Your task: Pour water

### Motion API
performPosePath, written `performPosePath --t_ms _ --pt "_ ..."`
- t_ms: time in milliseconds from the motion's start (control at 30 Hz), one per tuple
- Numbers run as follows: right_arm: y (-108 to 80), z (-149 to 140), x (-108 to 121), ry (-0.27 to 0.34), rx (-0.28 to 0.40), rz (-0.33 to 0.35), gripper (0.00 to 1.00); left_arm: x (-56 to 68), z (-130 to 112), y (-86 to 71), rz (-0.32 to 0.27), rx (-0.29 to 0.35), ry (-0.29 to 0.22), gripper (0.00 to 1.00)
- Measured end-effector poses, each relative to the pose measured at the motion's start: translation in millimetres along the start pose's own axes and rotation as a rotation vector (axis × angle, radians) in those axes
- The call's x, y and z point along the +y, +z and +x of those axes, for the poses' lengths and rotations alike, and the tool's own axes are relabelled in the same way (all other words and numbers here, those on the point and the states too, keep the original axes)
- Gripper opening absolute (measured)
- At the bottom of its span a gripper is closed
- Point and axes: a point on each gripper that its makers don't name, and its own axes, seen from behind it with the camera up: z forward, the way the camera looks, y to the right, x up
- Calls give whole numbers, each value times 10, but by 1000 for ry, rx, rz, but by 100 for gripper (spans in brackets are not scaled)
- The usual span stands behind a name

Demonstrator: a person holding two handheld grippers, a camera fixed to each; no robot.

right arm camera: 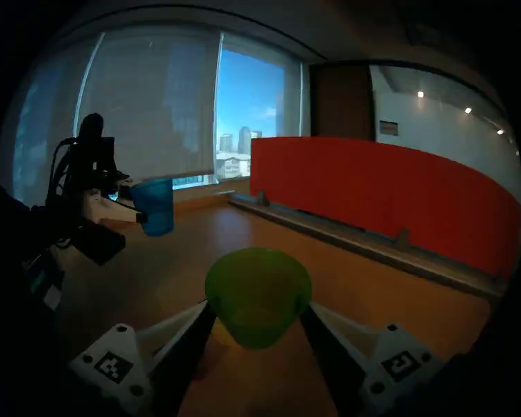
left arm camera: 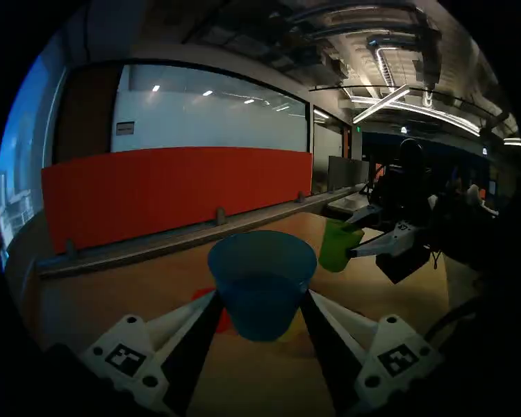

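In the left gripper view my left gripper (left arm camera: 262, 300) is shut on a blue plastic cup (left arm camera: 262, 281), held upright above the wooden table (left arm camera: 121, 299), with liquid showing inside. Farther right there, my right gripper (left arm camera: 354, 236) holds a green cup (left arm camera: 337, 244). In the right gripper view that right gripper (right arm camera: 258, 309) is shut on the translucent green cup (right arm camera: 258, 295), also upright. At the left of that view the left gripper (right arm camera: 137, 208) carries the blue cup (right arm camera: 154, 206) in the air. The two cups are apart.
A red partition (left arm camera: 177, 187) with a metal rail (left arm camera: 191, 236) runs along the table's far edge. Something red (left arm camera: 222, 316) lies on the table under the blue cup. A window (right arm camera: 257, 118) stands behind the left gripper. Bare wooden tabletop (right arm camera: 371, 292) lies below both cups.
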Motion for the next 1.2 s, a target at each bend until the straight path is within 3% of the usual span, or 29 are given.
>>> performPosePath --t_ms 967,1200 --pt "-145 135 -120 -27 28 5 87 111 795 -183 3 145 45 78" --pt "-165 157 -126 -26 36 6 87 159 910 -186 -11 168 23 78"
